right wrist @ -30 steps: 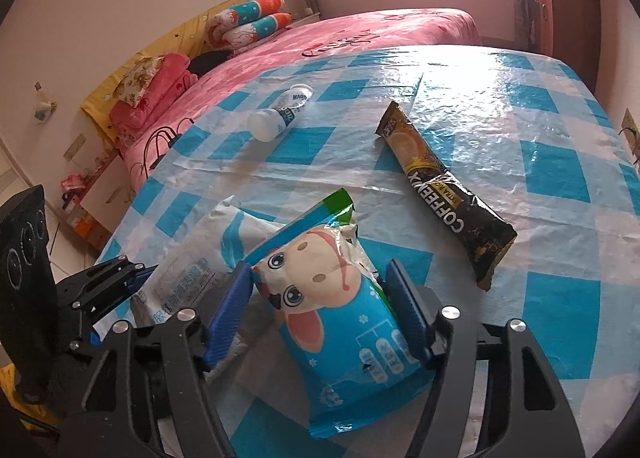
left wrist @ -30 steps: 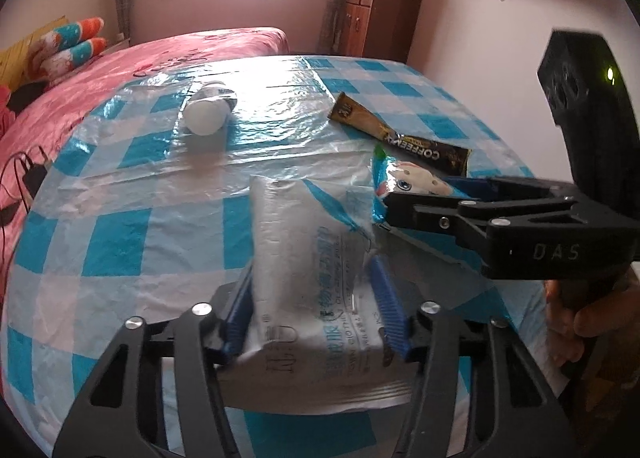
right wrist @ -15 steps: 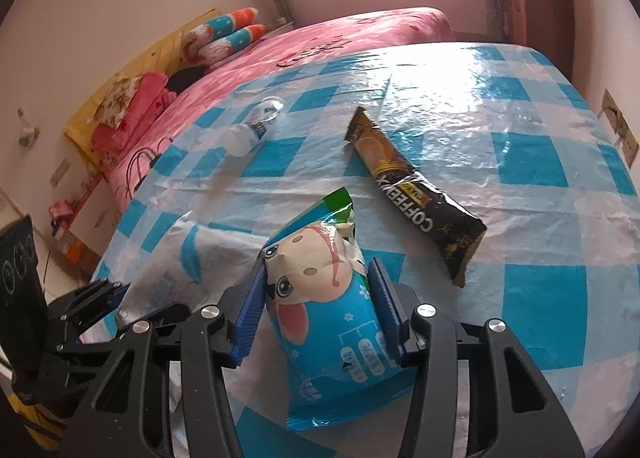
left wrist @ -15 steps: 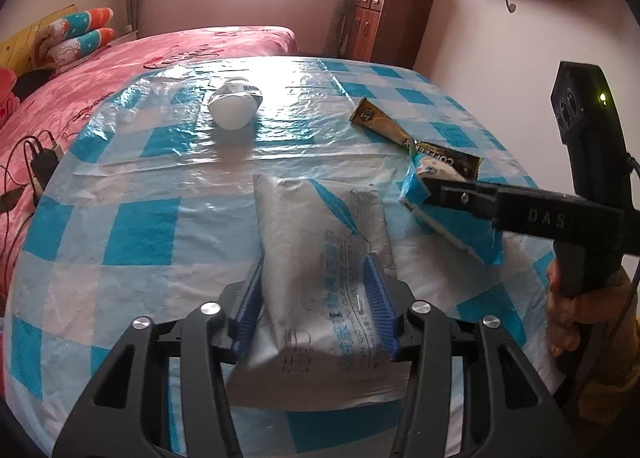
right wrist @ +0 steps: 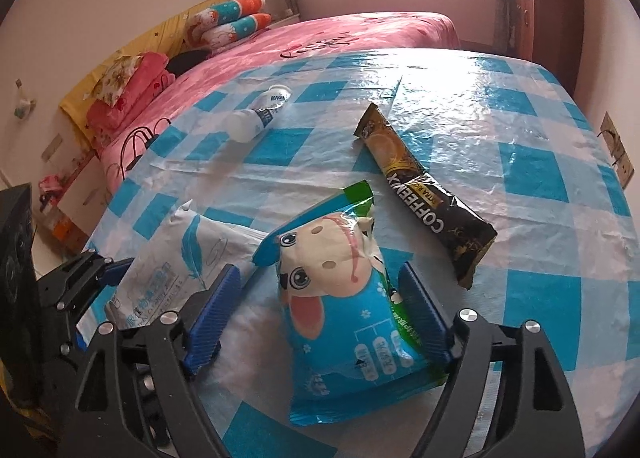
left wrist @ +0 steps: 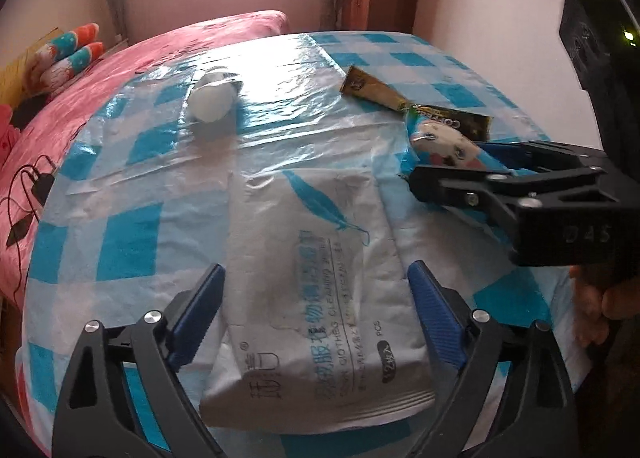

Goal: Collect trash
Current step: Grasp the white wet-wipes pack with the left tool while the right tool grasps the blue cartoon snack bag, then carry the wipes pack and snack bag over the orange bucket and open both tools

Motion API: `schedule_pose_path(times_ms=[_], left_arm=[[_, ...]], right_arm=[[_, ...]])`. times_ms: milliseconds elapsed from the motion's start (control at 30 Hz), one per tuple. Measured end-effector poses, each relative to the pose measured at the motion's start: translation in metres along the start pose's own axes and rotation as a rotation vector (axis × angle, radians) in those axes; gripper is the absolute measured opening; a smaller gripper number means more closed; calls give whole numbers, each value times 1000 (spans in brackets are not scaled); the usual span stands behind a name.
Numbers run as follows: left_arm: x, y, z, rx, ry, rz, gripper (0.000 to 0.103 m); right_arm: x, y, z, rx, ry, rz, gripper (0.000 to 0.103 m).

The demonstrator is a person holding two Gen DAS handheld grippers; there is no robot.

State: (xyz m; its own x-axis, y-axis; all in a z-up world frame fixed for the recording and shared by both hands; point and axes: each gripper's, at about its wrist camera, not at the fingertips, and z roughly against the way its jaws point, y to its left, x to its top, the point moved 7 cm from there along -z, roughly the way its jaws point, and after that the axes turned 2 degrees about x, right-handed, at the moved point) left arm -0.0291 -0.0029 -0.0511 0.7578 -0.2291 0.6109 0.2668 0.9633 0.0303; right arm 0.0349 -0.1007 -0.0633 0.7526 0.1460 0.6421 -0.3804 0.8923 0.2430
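A white wipes packet [left wrist: 316, 282] lies flat on the blue-checked table, between the spread fingers of my open left gripper [left wrist: 316, 310]; it also shows in the right wrist view [right wrist: 168, 266]. A blue cow-print snack bag [right wrist: 340, 298] lies between the fingers of my open right gripper [right wrist: 320, 310], with a gap on the left side. That bag [left wrist: 440, 145] and the right gripper [left wrist: 480, 177] also show in the left wrist view. A brown coffee sachet [right wrist: 424, 189] and a white bottle [right wrist: 256, 115] lie farther back on the table.
The table [right wrist: 520, 161] has a glossy plastic cover. A pink bed [right wrist: 360, 33] with pillows stands behind it, a wooden cabinet [right wrist: 548, 1] at the back right. A cable and plug [left wrist: 28, 193] lie on the bed at the left.
Both grippers have opened: the left has let go of the wipes packet and the right has let go of the snack bag. Both packets now lie on the table.
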Motion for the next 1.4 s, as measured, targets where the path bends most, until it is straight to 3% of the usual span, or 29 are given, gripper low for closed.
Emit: schedule_pose_path(times_ms=[100,200,433,867,1200,1400], left_arm=[[0,-1,2,-1,-18,-2,79],[0,0,4,8,-31,3,72],[-2,6,10,17,-56,36,65],[-14,48,35,6,-114,155,63],[-30,95,64,43,-159,223,63],[-48,133,77,80,-171,287,63]], right_arm=[[-1,2,-1,-25,6,18,79],[-1,0,-2,-105,8,40,54],[1,0,-1,-128,-11,30,43],[12,21,8,-123,-86,21,40],[21,70,8,-99,-94,64,40],[23,109,0,-37,-73,94,40]])
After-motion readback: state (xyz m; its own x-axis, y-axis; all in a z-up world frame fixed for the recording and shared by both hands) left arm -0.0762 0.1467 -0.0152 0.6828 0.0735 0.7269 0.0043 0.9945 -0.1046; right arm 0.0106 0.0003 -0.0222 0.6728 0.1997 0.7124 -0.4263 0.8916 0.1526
